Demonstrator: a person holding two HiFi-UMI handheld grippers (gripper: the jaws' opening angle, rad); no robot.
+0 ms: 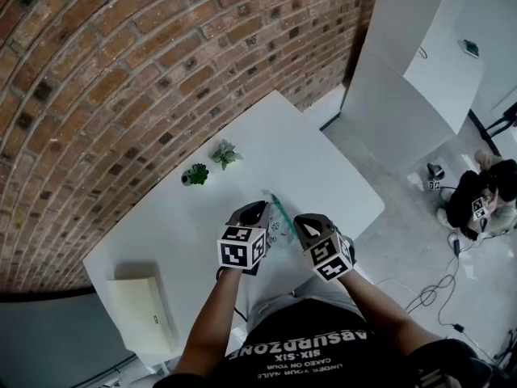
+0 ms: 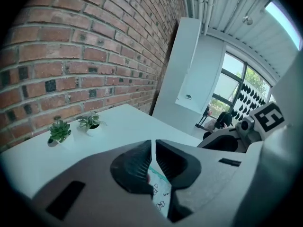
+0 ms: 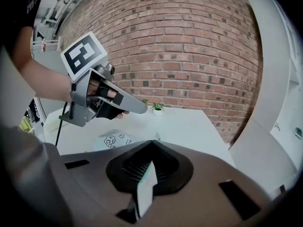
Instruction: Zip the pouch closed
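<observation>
A clear pouch (image 1: 280, 217) with a teal zip strip and small cartoon prints hangs above the white table (image 1: 323, 160), held between both grippers. My left gripper (image 1: 255, 212) is shut on the pouch's left edge; in the left gripper view the printed plastic (image 2: 160, 189) shows in the narrow slit between the dark pads (image 2: 135, 167). On the opposite edge my right gripper (image 1: 307, 221) is shut, and in the right gripper view a strip of pouch (image 3: 146, 181) stands up between the closed jaws. Further along, the pouch body (image 3: 111, 140) stretches toward the left gripper (image 3: 129, 109).
Two small potted plants (image 1: 195, 174) (image 1: 226, 153) stand near the brick wall. A cream box (image 1: 144, 312) lies at the table's near-left end. On the grey floor to the right, a person (image 1: 485, 196) sits among cables (image 1: 436, 289).
</observation>
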